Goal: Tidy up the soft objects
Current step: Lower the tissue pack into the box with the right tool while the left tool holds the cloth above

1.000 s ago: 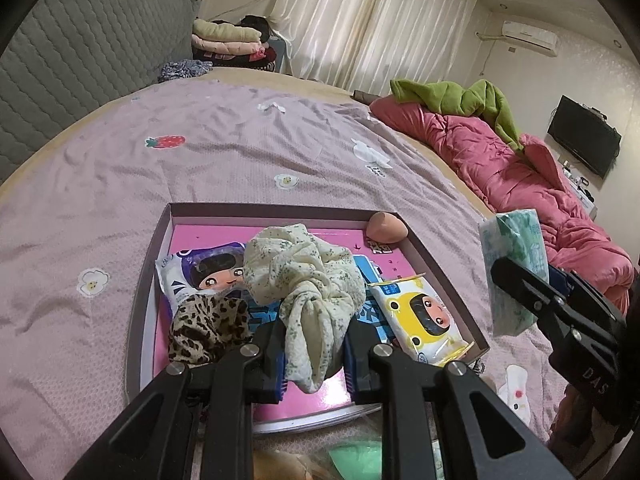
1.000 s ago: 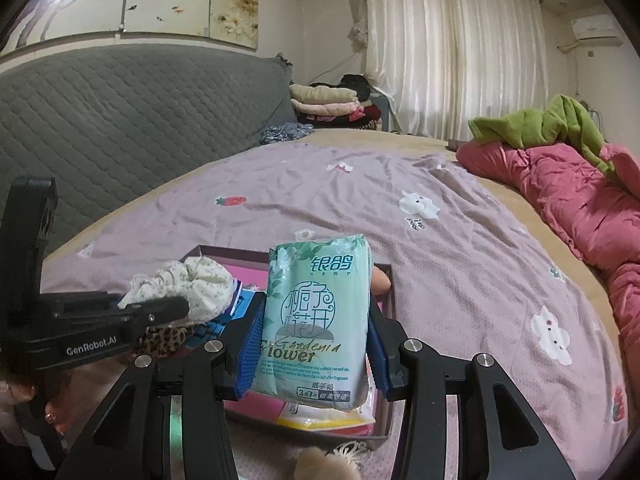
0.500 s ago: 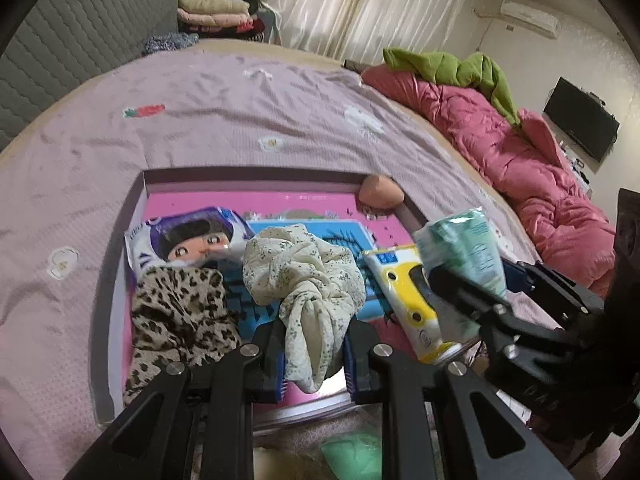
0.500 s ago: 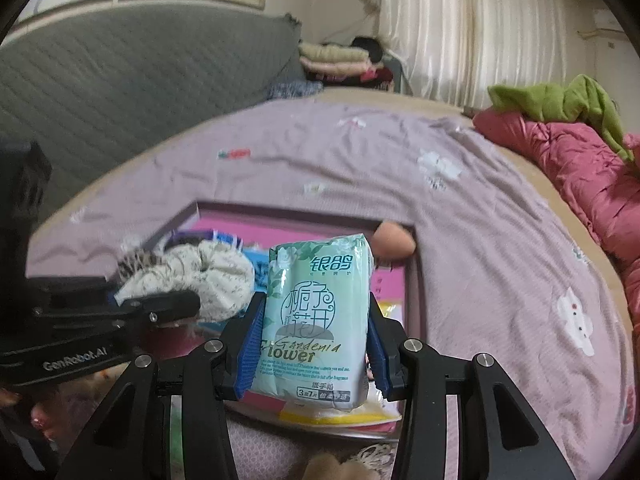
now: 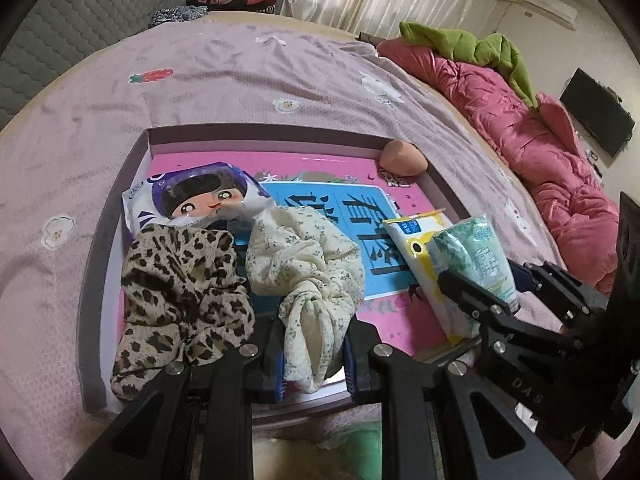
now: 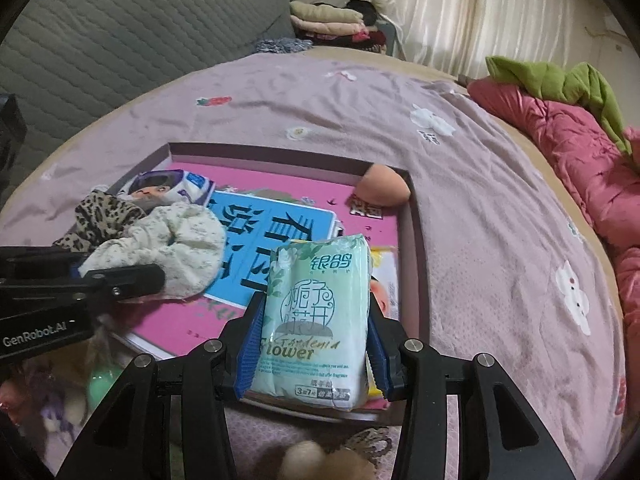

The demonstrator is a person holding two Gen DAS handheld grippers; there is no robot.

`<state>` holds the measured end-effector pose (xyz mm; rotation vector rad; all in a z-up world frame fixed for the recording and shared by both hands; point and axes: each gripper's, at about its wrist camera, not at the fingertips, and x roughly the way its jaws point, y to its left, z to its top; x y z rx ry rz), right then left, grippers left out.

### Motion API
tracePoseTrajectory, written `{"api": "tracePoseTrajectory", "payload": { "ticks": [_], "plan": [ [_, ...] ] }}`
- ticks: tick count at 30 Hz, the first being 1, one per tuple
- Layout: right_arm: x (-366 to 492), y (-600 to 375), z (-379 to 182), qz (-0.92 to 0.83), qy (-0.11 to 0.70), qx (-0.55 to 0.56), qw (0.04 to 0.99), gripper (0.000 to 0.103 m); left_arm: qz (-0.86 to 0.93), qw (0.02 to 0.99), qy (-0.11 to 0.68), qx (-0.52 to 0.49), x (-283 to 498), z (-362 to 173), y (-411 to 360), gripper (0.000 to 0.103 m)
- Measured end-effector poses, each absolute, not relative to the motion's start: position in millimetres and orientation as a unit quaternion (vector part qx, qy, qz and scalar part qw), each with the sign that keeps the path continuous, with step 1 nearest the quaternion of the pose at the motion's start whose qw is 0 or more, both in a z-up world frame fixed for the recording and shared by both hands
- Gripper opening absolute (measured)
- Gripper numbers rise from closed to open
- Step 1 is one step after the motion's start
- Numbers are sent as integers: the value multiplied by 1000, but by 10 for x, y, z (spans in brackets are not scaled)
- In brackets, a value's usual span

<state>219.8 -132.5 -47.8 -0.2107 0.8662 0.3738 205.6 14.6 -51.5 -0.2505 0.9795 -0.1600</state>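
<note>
Both grippers loaded: left fingers (image 5: 276, 354) pinch floral scrunchie (image 5: 308, 264); right fingers (image 6: 250, 344) clamp tissue pack (image 6: 316, 320).

Bed (image 5: 248, 92): covered by a mauve sheet with strawberry and flower patches.
Headboard side: grey quilted headboard (image 6: 132, 36) runs along the bed's left edge.
Near edge, middle: shallow box tray (image 5: 260, 136) lies flat on the sheet.
Right edge: crumpled pink quilt (image 5: 532, 148), with a green garment (image 5: 472, 48) on top of it.
Far corner: a dark patterned cloth (image 5: 176, 14) lies at the edge.
</note>
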Motion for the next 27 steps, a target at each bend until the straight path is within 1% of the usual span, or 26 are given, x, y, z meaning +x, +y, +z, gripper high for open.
{"api": "tracePoseTrajectory", "payload": {
  "ticks": [7, 10, 12, 13, 20, 27],
  "plan": [
    [2205, -1380, -467, 167, 415, -108, 888, 48, -61, 870, 473, -127, 2045, -525, 235, 22],
    [2201, -1402, -448, 163, 412, -109, 890, 52, -60, 869, 473, -131, 2049, -516, 260, 22],
    [2198, -1430, -441, 161, 412, -104, 891, 58, -62, 868, 474, -134, 2047, -509, 274, 22],
    [2202, -1446, -439, 162, 413, -99, 891, 59, -62, 868, 475, -133, 2054, -503, 275, 22],
    [2169, -1465, -378, 164, 396, -101, 898, 65, -71, 866, 477, -134, 2038, -492, 283, 22],
    [2146, -1443, -302, 164, 379, -106, 904, 68, -75, 864, 482, -128, 2028, -499, 256, 26]
  ]
}}
